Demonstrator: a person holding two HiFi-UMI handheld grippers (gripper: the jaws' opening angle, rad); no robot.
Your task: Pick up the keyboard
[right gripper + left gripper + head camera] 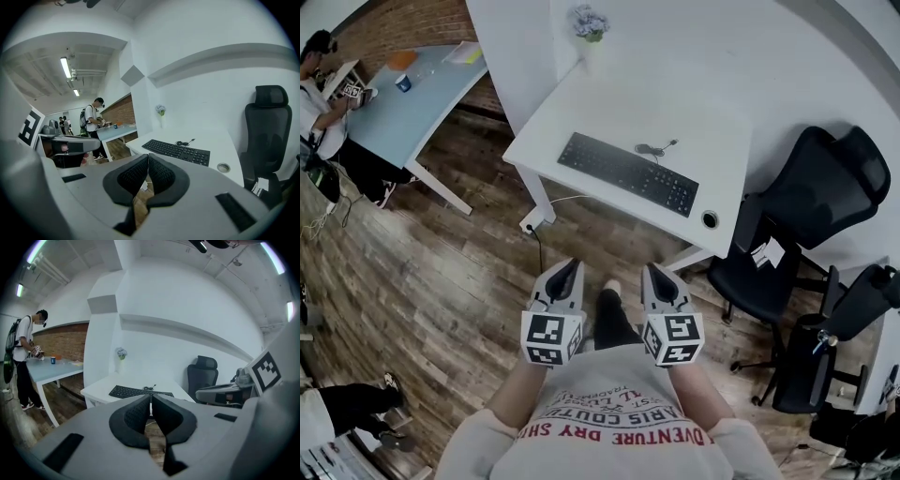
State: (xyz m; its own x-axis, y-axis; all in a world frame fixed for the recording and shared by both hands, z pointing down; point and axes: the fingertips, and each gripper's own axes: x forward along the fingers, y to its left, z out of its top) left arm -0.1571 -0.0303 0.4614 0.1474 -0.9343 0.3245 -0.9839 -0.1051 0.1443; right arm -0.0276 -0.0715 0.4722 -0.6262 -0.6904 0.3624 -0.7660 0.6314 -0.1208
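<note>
- Head view: both grippers are held low in front of the person, side by side and well short of the white desk (581, 103), with bare wooden floor (459, 281) in between.
- Left gripper (572, 266): jaws pressed together, nothing between the pads.
- Right gripper (654, 272): same story, jaws closed and empty.
- The keyboard (628, 173) lies flat on the desk, slanted along its near edge and set a little back from it, well apart from both grippers.
- Its right end sits near the round cable hole (710, 219) at the desk's near right corner. Its cable (654, 148) lies coiled just beyond its far edge.
- A small vase of flowers (589, 23) stands at the far end of the desk, well clear of the keyboard.
- To the right, a black office chair (825, 187) crowds that side of the desk.
- To the left the floor stays open as far as a light blue table (403, 112), where another person (319, 84) stands.
</note>
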